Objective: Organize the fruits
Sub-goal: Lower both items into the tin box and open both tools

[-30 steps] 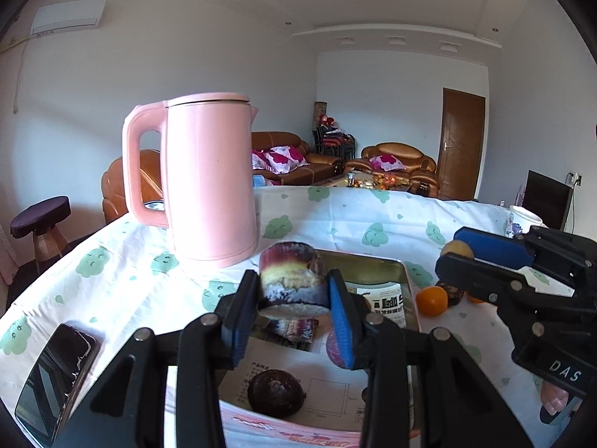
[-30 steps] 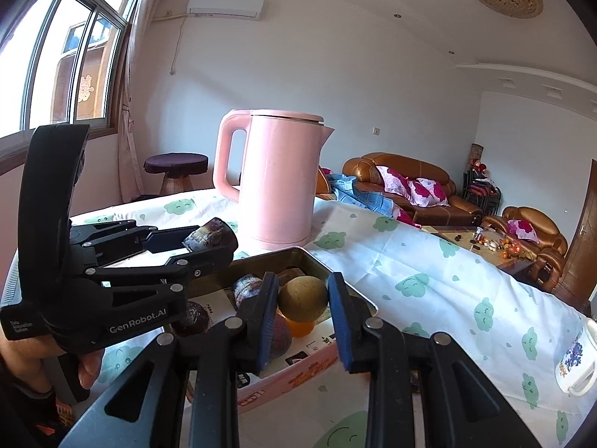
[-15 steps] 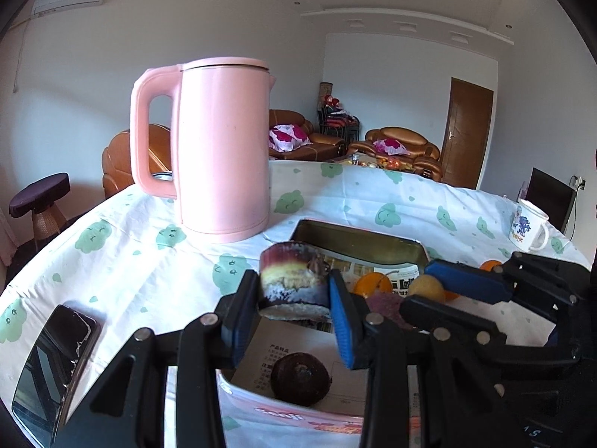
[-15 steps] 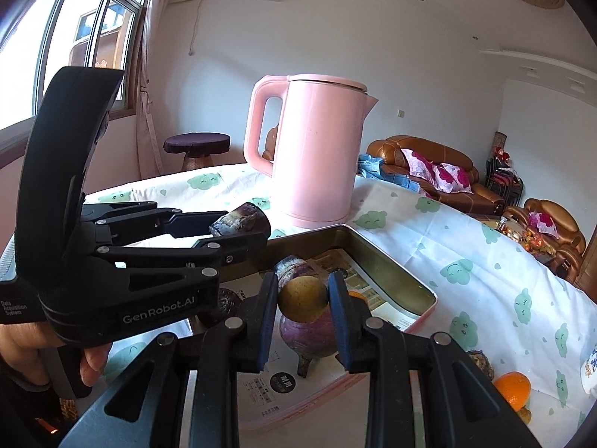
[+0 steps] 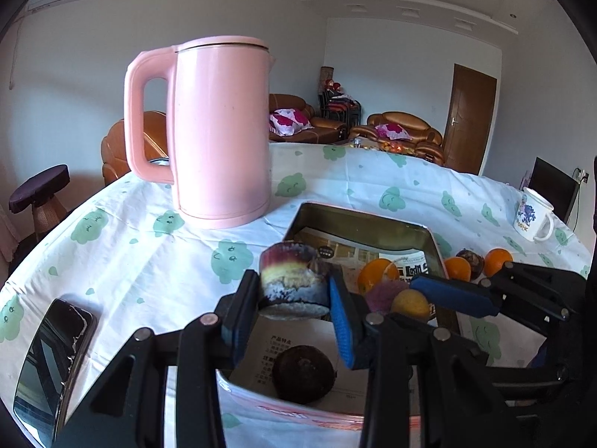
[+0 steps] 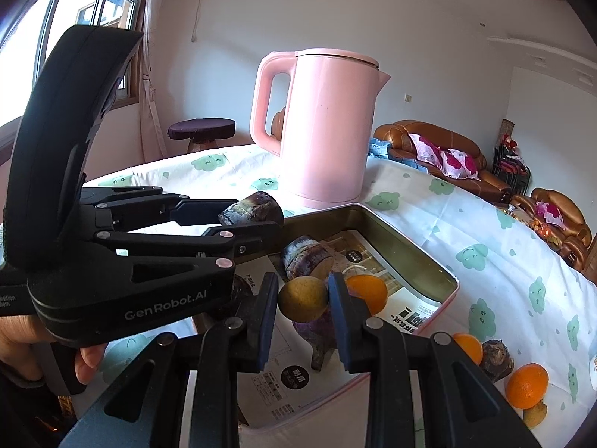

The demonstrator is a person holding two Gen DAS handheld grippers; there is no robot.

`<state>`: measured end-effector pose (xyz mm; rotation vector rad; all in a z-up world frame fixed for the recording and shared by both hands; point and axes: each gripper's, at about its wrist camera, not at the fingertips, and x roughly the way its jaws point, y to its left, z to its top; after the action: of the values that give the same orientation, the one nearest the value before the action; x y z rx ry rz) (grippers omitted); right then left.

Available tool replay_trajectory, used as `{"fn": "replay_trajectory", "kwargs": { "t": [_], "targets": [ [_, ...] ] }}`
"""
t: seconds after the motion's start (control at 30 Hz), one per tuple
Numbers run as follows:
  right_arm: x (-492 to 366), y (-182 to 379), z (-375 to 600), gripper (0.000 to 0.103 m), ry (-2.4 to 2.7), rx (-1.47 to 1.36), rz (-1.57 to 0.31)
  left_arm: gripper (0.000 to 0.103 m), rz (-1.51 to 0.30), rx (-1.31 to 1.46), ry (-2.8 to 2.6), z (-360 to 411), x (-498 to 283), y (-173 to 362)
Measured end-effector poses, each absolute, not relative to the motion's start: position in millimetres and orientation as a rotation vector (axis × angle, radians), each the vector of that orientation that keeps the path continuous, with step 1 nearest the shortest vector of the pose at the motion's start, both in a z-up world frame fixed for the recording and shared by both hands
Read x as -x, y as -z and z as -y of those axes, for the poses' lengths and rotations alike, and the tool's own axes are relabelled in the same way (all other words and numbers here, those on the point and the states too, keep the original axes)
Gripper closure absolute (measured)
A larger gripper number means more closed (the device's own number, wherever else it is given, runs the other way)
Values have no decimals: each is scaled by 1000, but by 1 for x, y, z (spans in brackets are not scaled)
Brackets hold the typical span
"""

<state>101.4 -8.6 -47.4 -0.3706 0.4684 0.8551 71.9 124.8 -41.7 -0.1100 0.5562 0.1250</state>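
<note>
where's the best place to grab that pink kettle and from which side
Grip the pink kettle by its handle, a tall loop on the side away from the spout. It stands upright on the tablecloth beyond the tin, so come level from the handle side, jaws across the vertical bar.

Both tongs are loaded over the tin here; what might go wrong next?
1. The right tongs hold a round yellow fruit above a purple root and an orange; dropped, it may roll.
2. The left tongs and their sugarcane piece sit close by, so they may collide.
</note>
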Motion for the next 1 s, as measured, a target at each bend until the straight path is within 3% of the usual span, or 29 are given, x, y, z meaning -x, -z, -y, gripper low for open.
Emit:
{"fn": "replay_trajectory", "kwargs": {
  "t": [0.43,0.53,0.6,0.67,1.0],
  "targets": [
    [-103,50,5,73,-860,388,-495,62,-560,87,-133,-121,-72,42],
    [-103,52,4,67,-855,399,-502,54,-549,84,-140,-121,-70,41],
    [-101,51,5,51,-847,398,-488,38,-533,82,-151,-120,-67,39],
    [-98,48,10,47,-842,382,-463,30,-513,92,-157,-121,-64,37],
    [-109,35,60,47,-765,347,-436,18,-454,122,-155,-110,-59,28]
  ]
}}
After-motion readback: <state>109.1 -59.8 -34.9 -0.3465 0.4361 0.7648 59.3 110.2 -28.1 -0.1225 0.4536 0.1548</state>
